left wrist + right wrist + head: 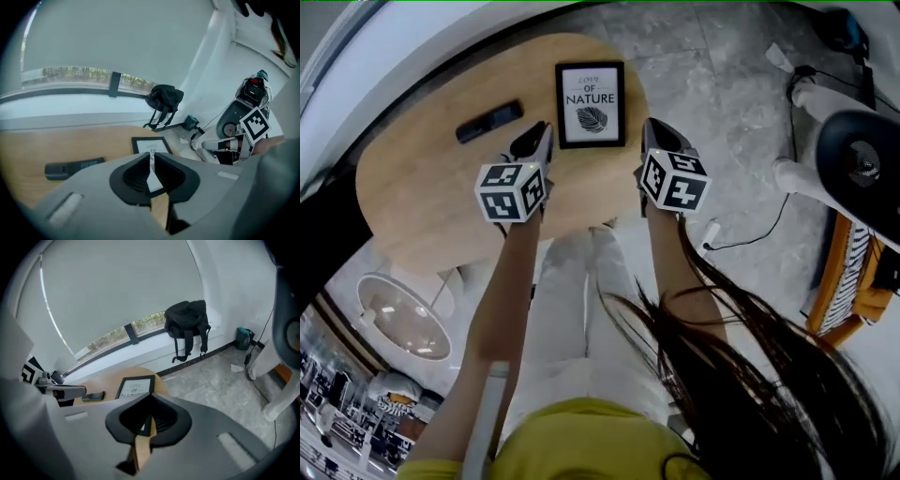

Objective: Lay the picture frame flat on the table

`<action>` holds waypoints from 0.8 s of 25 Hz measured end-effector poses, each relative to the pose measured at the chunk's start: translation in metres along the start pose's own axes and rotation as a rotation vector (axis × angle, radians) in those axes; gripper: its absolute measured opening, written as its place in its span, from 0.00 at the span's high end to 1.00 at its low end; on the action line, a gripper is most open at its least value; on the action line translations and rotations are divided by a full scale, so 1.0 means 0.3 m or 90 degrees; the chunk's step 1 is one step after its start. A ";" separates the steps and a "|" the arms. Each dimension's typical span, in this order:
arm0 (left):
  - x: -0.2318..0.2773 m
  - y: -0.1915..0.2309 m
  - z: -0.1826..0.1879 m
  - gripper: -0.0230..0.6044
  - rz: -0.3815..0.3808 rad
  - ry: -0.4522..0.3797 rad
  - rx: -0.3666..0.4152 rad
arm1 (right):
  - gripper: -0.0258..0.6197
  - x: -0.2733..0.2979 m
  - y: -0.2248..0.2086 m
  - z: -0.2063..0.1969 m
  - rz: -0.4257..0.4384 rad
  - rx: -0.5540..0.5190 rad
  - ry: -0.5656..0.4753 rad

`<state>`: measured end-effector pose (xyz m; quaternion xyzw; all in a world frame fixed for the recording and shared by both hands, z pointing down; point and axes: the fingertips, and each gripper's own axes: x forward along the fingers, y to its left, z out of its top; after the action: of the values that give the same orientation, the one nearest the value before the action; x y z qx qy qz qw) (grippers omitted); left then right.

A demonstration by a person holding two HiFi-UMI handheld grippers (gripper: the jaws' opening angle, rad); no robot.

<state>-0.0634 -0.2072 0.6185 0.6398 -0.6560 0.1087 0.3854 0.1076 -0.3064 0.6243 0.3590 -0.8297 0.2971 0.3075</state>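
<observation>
Frame point(591, 105): lies flat on the table point(422, 187), print side up, on the far part of the top. It sits right of the remote point(488, 122) and ahead of the two grippers, roughly centred between them. Neither gripper touches it.

Table: round, wood top. The frame's right side is near the table's rim but fully on the wood, with no overhang visible.

Left gripper point(151, 157): held above the near part of the table, just left of the frame's near corner. Jaws are almost together, with a thin slit left between them through which the frame and wood show. Nothing is between them.

Right gripper point(151, 399): above the table's near right rim, off the frame's right side. Jaws are fully together and empty.

Remote: dark, flat on the wood, apart from the frame and from both grippers.

Judgement: the lay-down looks complete, so the step in hand is clearing the hands away.

To do it well:
- Bring both grippers up and back toward the body, not across the frame.
- Keep the left gripper off the frame's near corner, since a knock there could slide the frame toward the rim.
- Keep the left gripper's path clear of the remote.
- Check from above that all four edges sit on the wood.
</observation>
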 end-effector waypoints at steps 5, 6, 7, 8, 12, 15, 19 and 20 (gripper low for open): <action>-0.207 -0.164 0.125 0.96 -0.025 -0.026 0.027 | 0.96 -0.286 0.087 0.121 -0.017 -0.037 -0.068; -0.254 -0.202 0.135 0.96 -0.029 -0.024 0.031 | 0.96 -0.348 0.107 0.124 -0.021 -0.036 -0.070; -0.301 -0.237 0.141 0.96 -0.032 -0.022 0.035 | 0.96 -0.408 0.125 0.122 -0.024 -0.032 -0.071; -0.350 -0.270 0.145 0.96 -0.034 -0.021 0.036 | 0.96 -0.466 0.143 0.114 -0.025 -0.027 -0.070; -0.542 -0.392 0.162 0.96 -0.040 -0.032 0.040 | 0.96 -0.690 0.195 0.096 -0.020 -0.027 -0.077; -0.685 -0.472 0.219 0.96 -0.032 -0.068 0.065 | 0.96 -0.850 0.210 0.130 -0.012 -0.014 -0.101; -0.877 -0.567 0.281 0.96 -0.020 -0.109 0.100 | 0.96 -1.054 0.244 0.153 -0.005 -0.048 -0.127; -0.918 -0.583 0.300 0.96 -0.016 -0.122 0.110 | 0.96 -1.099 0.257 0.163 -0.003 -0.060 -0.138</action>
<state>0.0334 -0.0839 0.3185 0.6860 -0.6701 0.0984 0.2659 0.2154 -0.1616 0.3337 0.3762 -0.8701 0.2163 0.2336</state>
